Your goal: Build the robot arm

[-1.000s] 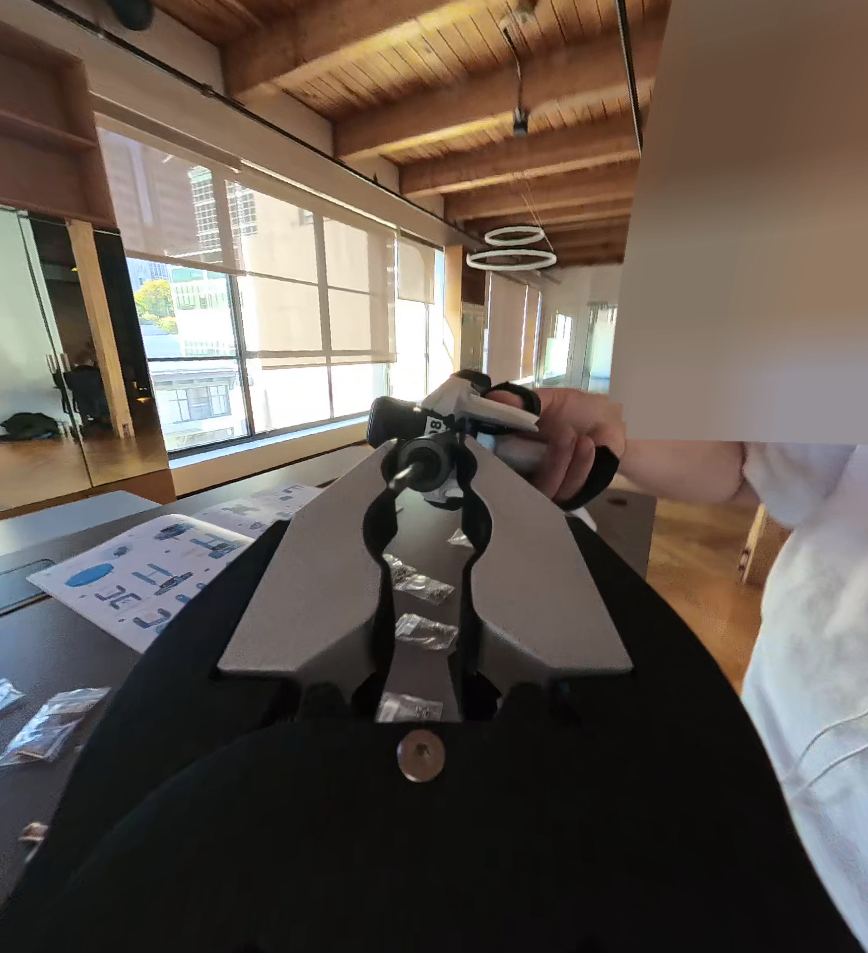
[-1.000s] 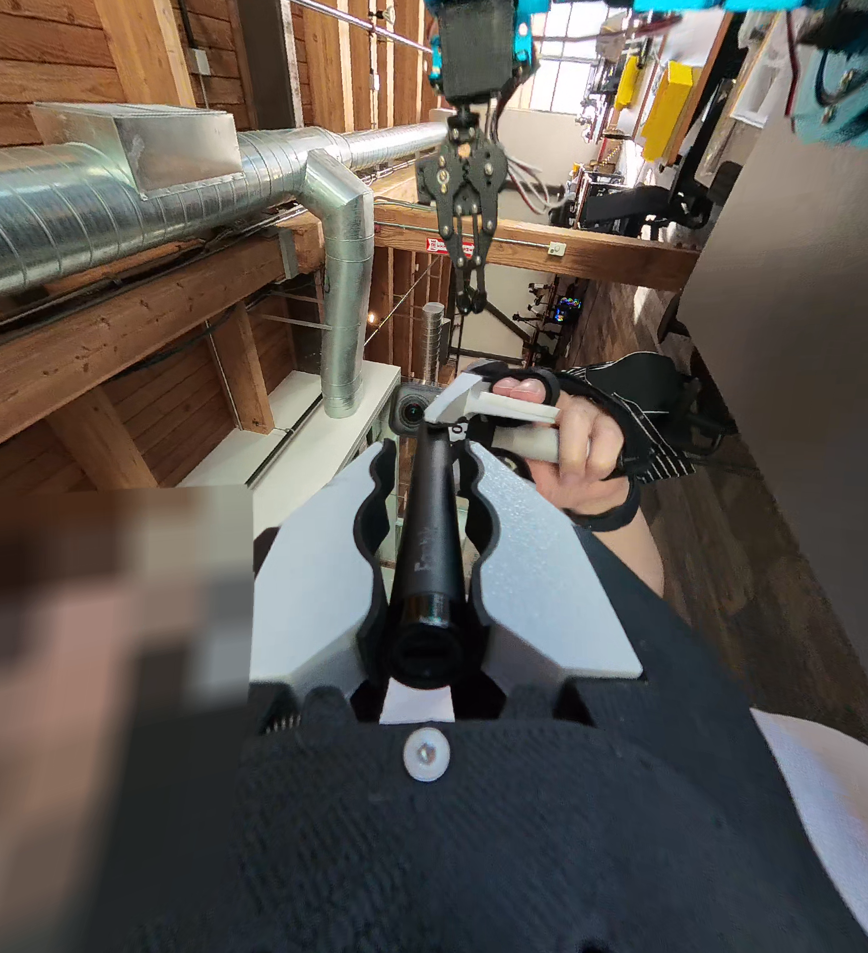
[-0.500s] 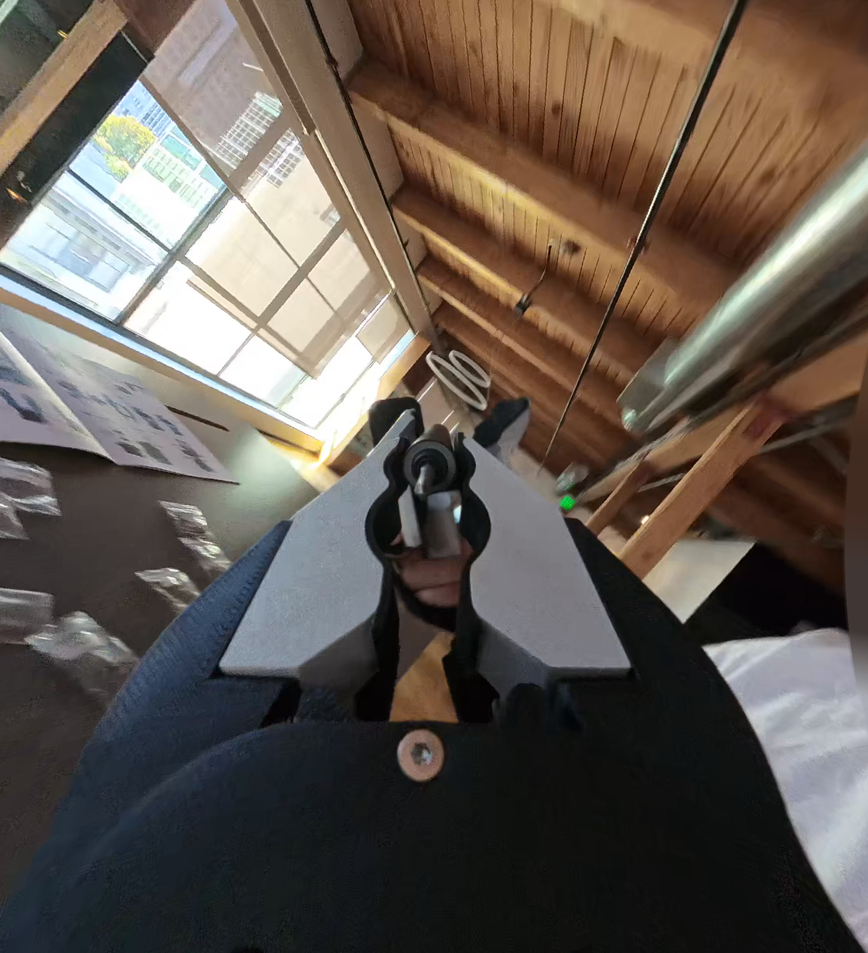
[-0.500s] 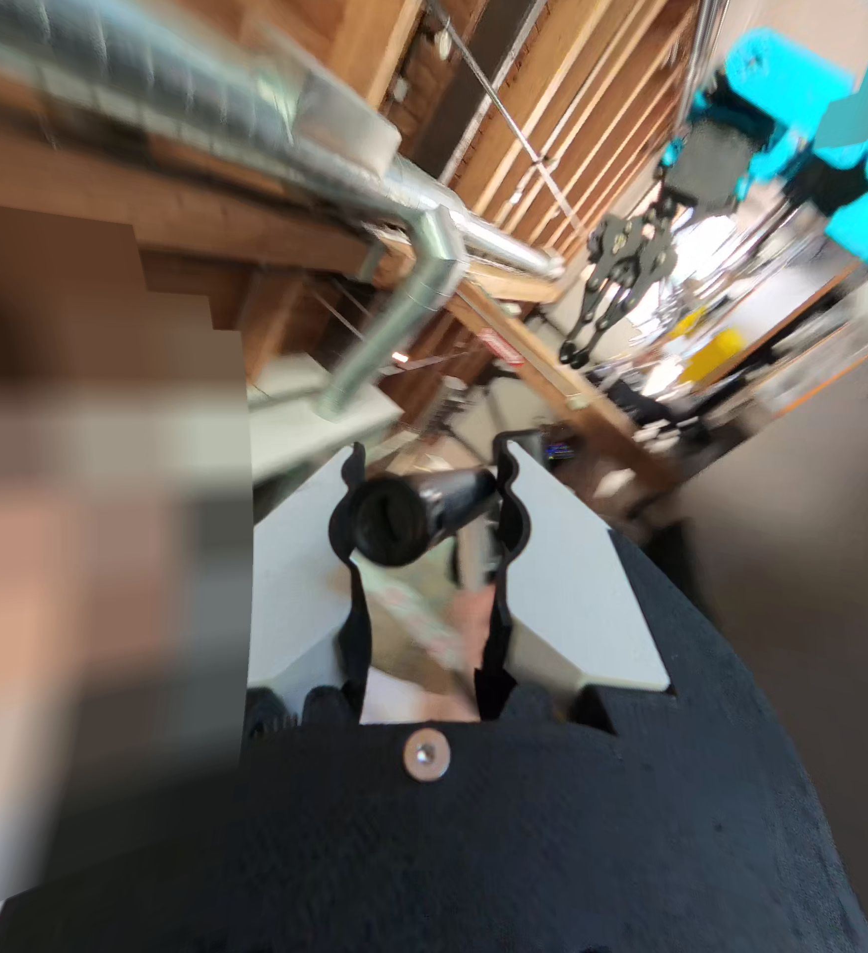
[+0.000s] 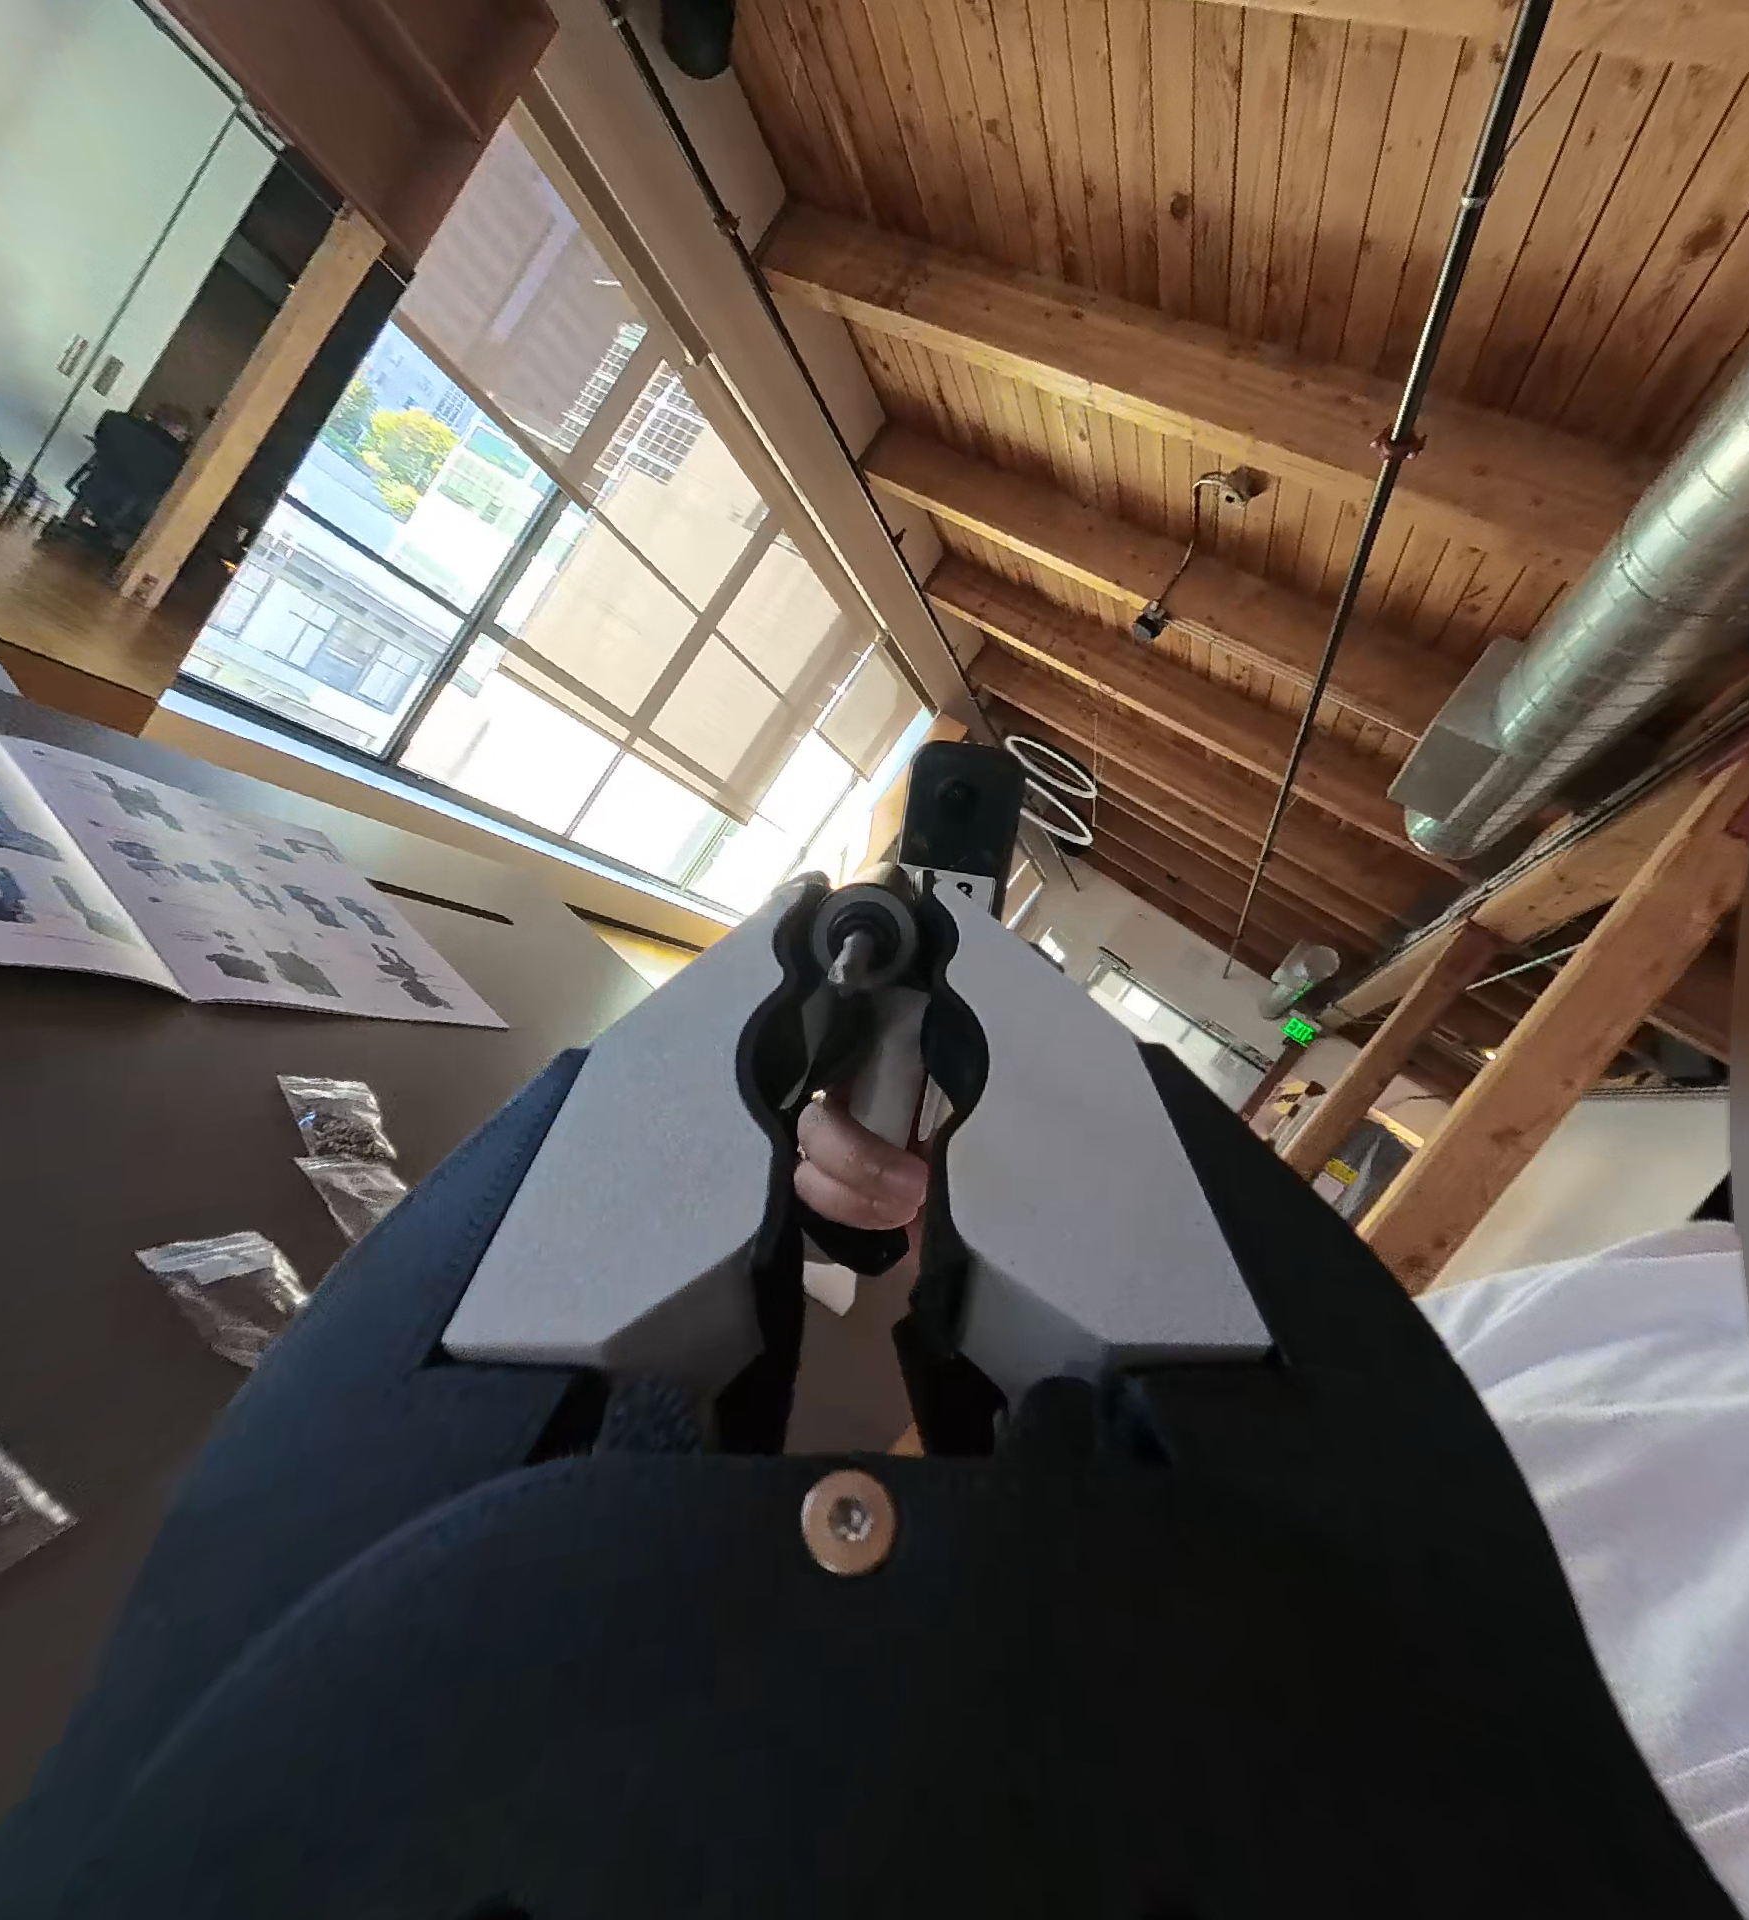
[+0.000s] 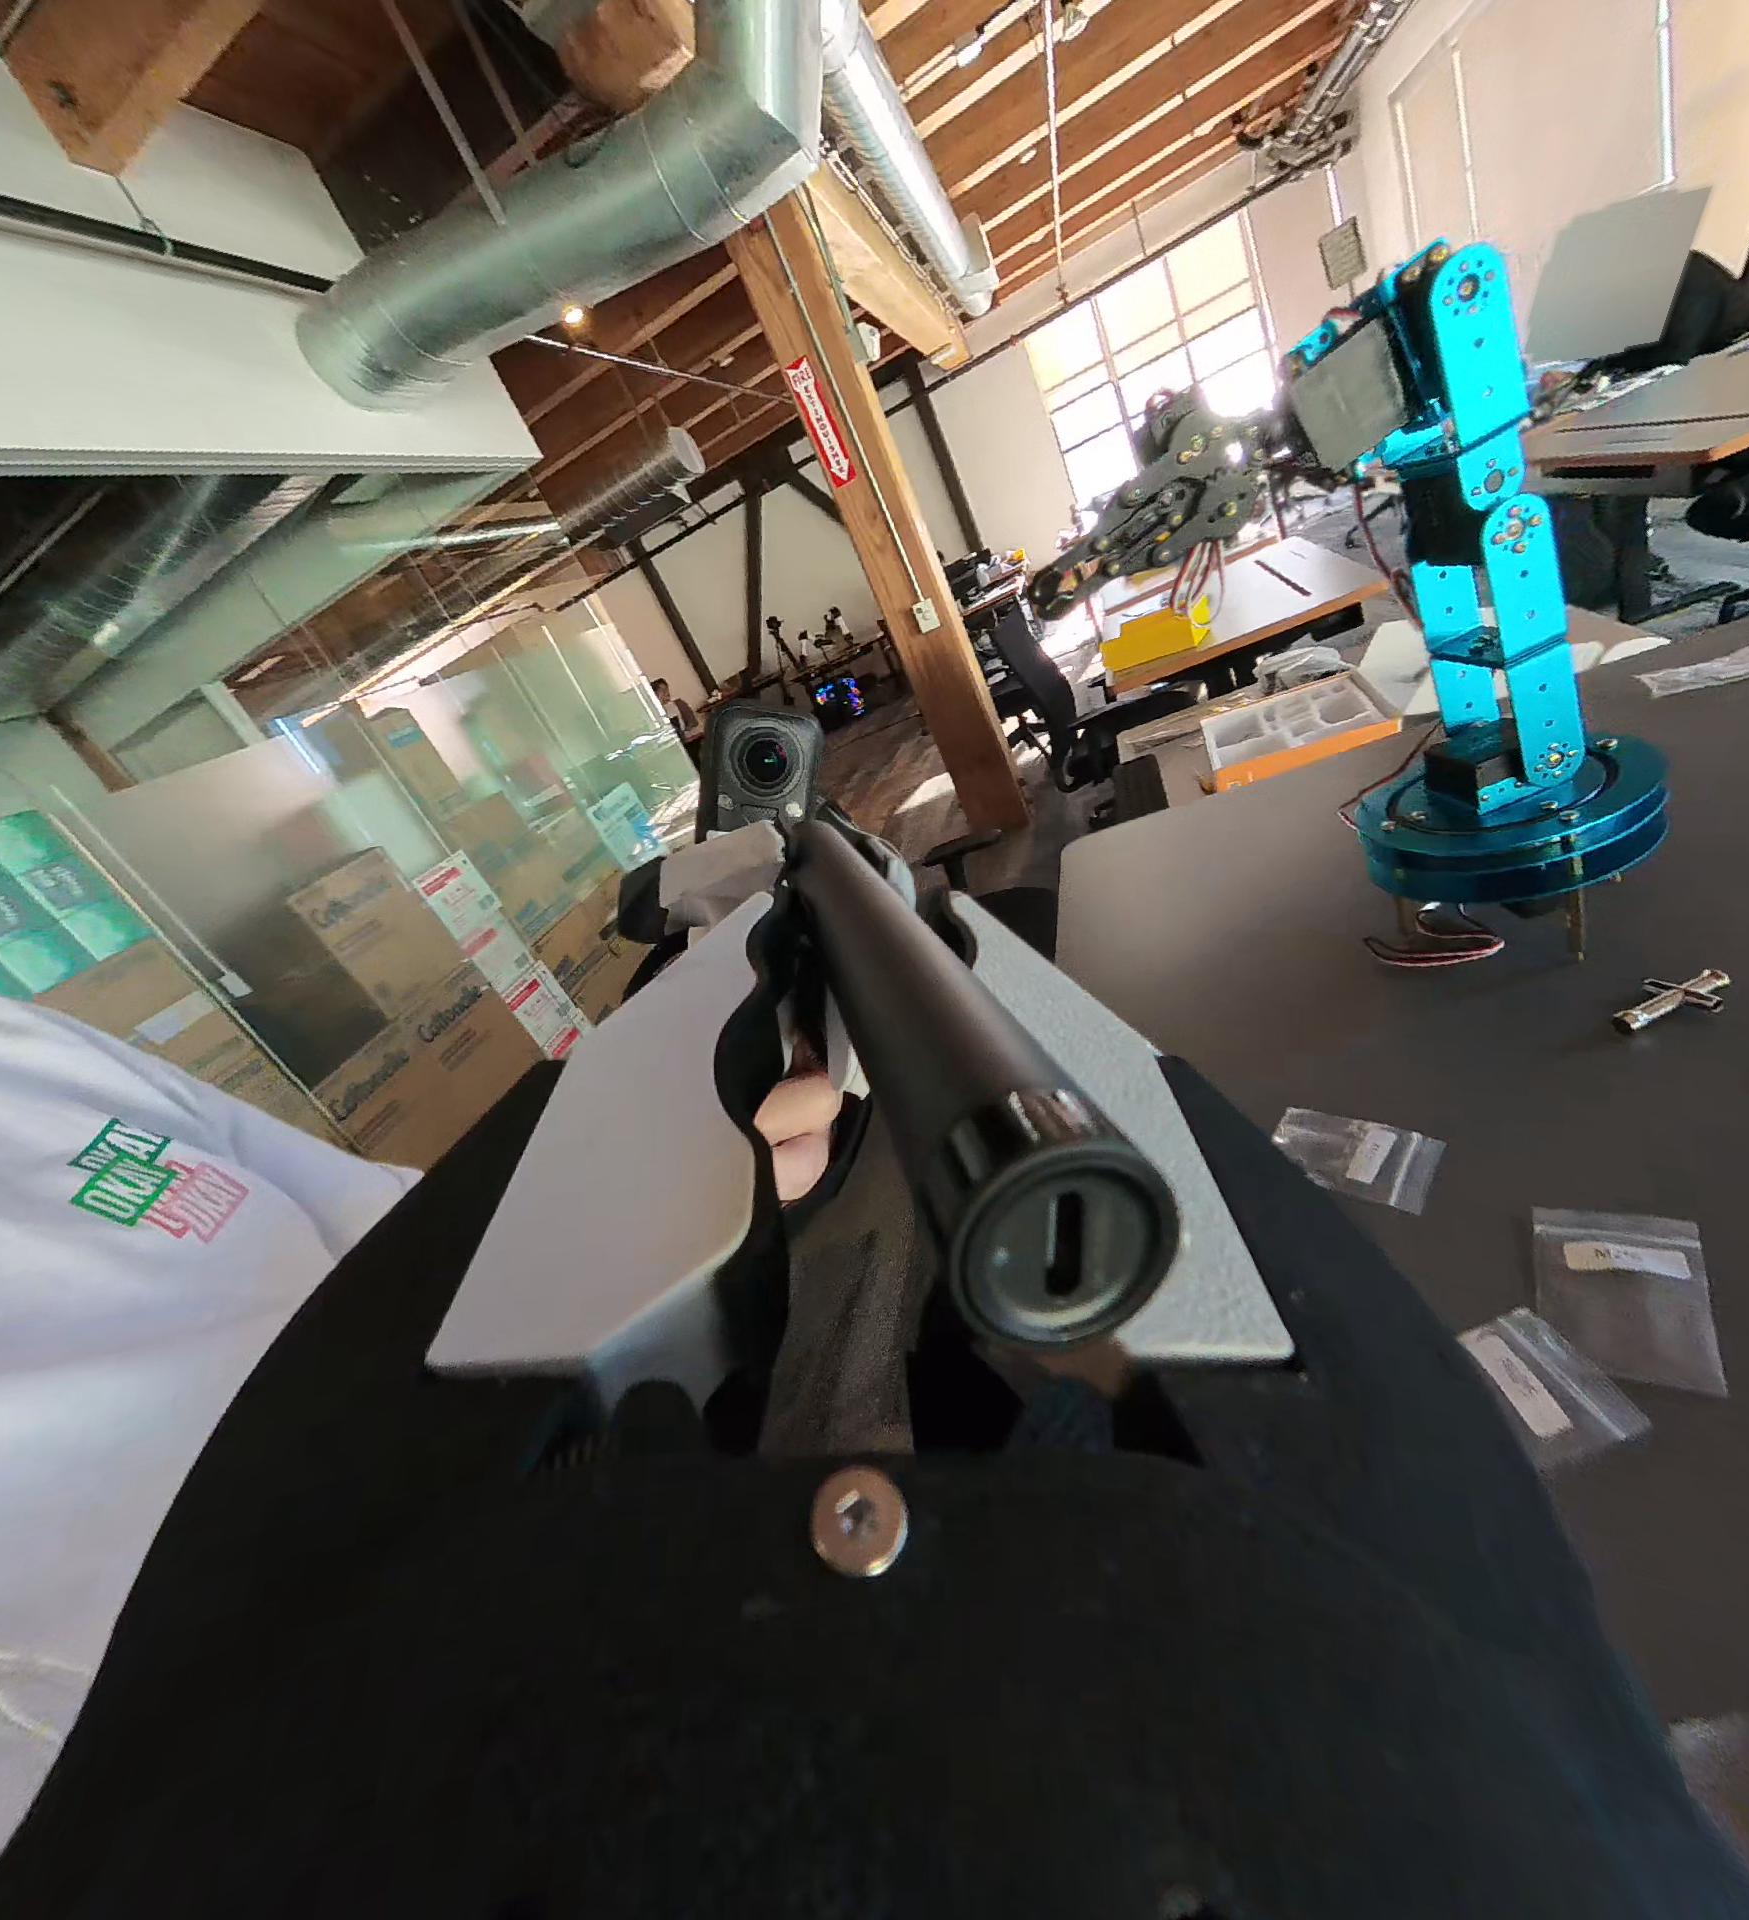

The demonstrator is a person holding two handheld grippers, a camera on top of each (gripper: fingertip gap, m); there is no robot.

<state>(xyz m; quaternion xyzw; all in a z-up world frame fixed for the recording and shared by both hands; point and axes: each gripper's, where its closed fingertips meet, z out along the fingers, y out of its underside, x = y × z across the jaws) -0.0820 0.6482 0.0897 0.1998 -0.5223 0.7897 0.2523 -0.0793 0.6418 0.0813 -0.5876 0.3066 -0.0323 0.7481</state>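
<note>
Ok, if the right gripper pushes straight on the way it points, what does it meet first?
Probably the left gripper, facing it head-on with fingers clamped on the far end of the black tool. Nothing lies between; the gap looks short, though depth is unclear.

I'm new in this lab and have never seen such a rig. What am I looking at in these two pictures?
No robot is at work here. A person holds a two-finger gripper in each hand, and each gripper carries a wide-angle camera looking along its grey fingers. One picture comes from the left gripper, the other from the right gripper. They face each other, so each view shows the other gripper's camera and a hand behind it. Between them runs a black screwdriver: the left gripper clamps its bit end, and the right one appears shut on its shaft. On the dark table are a small blue robot arm, a metal cross wrench, clear bags of small parts and an open booklet.
</note>
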